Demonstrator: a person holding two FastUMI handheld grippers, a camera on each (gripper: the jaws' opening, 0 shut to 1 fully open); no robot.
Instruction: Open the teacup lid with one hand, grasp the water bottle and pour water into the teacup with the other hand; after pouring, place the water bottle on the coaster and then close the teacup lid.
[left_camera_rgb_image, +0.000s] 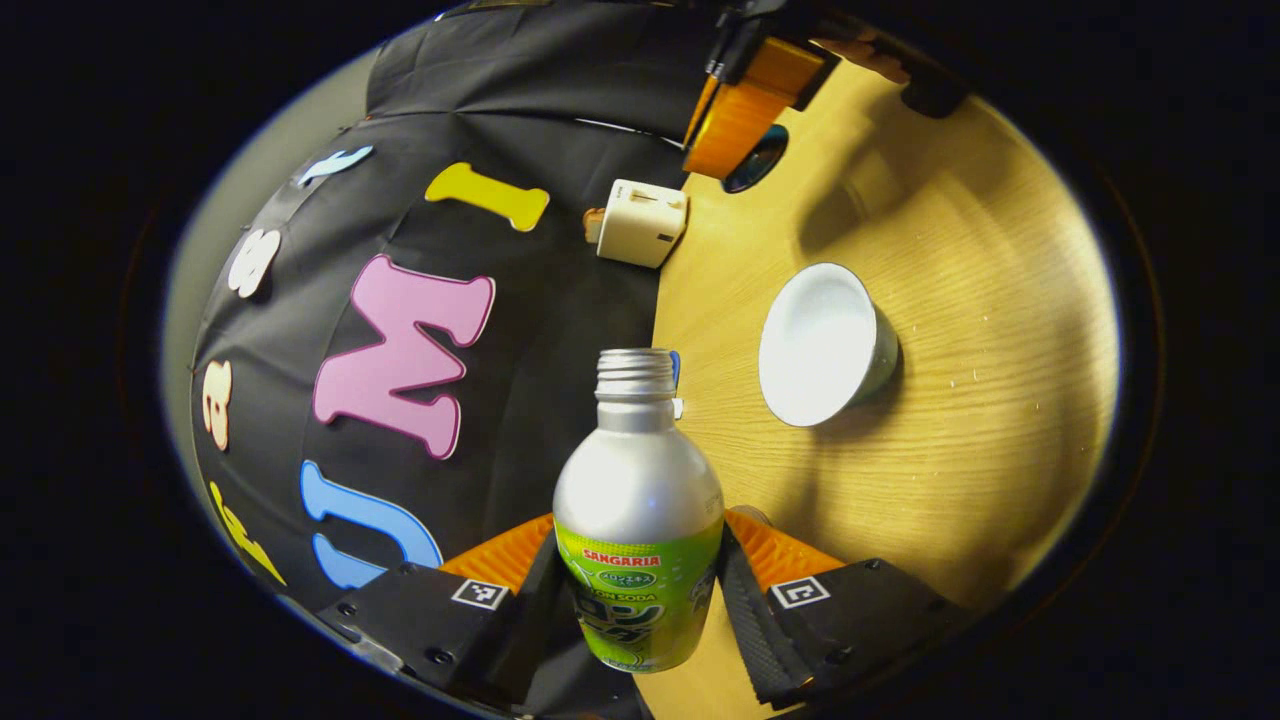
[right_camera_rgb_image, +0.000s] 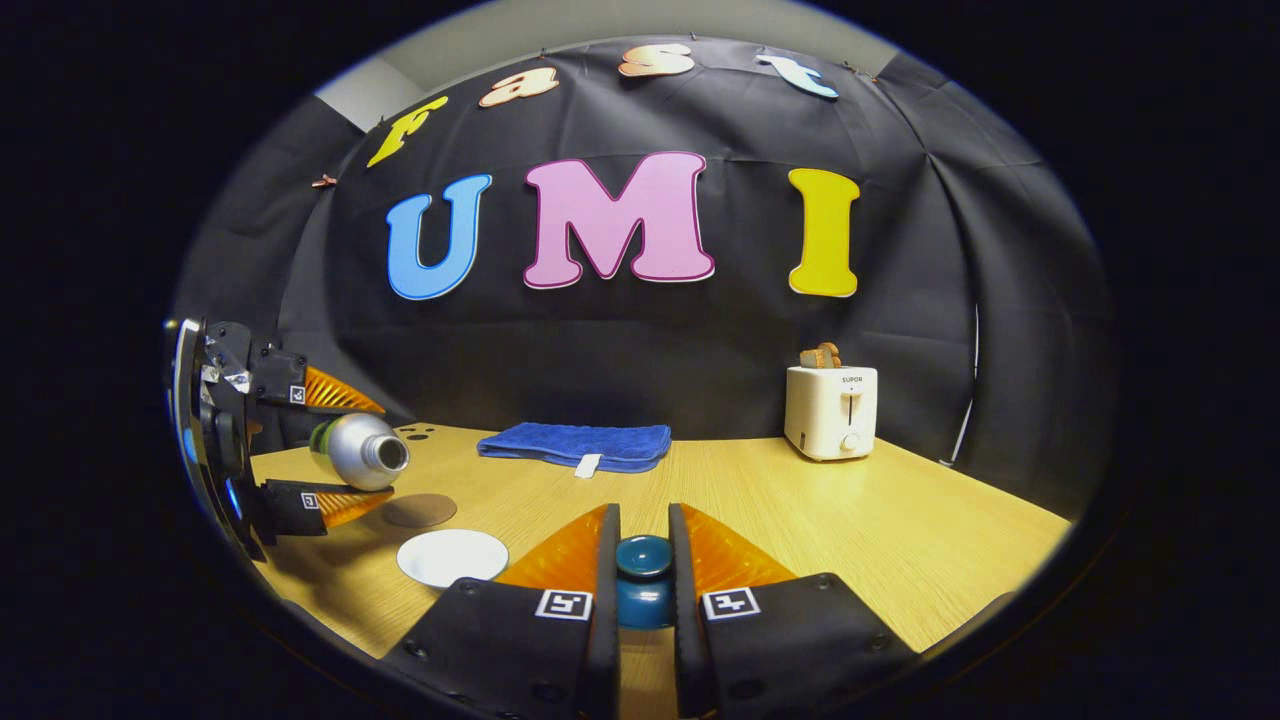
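Item one, my left claw (left_camera_rgb_image: 640, 580): clenched on the water bottle (left_camera_rgb_image: 640, 500), both orange fingers pressing its green-labelled lower body. The bottle's cap is off, and its bare threaded neck points forward, away from me. In the right gripper view the same bottle (right_camera_rgb_image: 355, 452) lies nearly level above the tabletop (right_camera_rgb_image: 850, 520), its long axis running sideways with the open mouth facing toward the middle of the tabletop. Item two, teacup (left_camera_rgb_image: 820, 345): white, lid off, standing on the tabletop ahead of the bottle's mouth and off to one side of its line, not under it. In the right gripper view its round white opening (right_camera_rgb_image: 452, 556) sits below and just past the bottle's mouth, so I judge the neck must travel a little farther over the rim before the tilt can send water in; no stream is visible. Item three, coaster (right_camera_rgb_image: 418, 510): a flat brown disc just beyond the cup, near the bottle, the left claw being the nearer one. Item four, my right claw (right_camera_rgb_image: 643, 570): grasping the dark blue teacup lid (right_camera_rgb_image: 643, 575) by its knob, held clear of the cup and well to its side. Sundries: blue cloth (right_camera_rgb_image: 575, 445) and white toaster (right_camera_rgb_image: 830, 410) at the back, away from the work.
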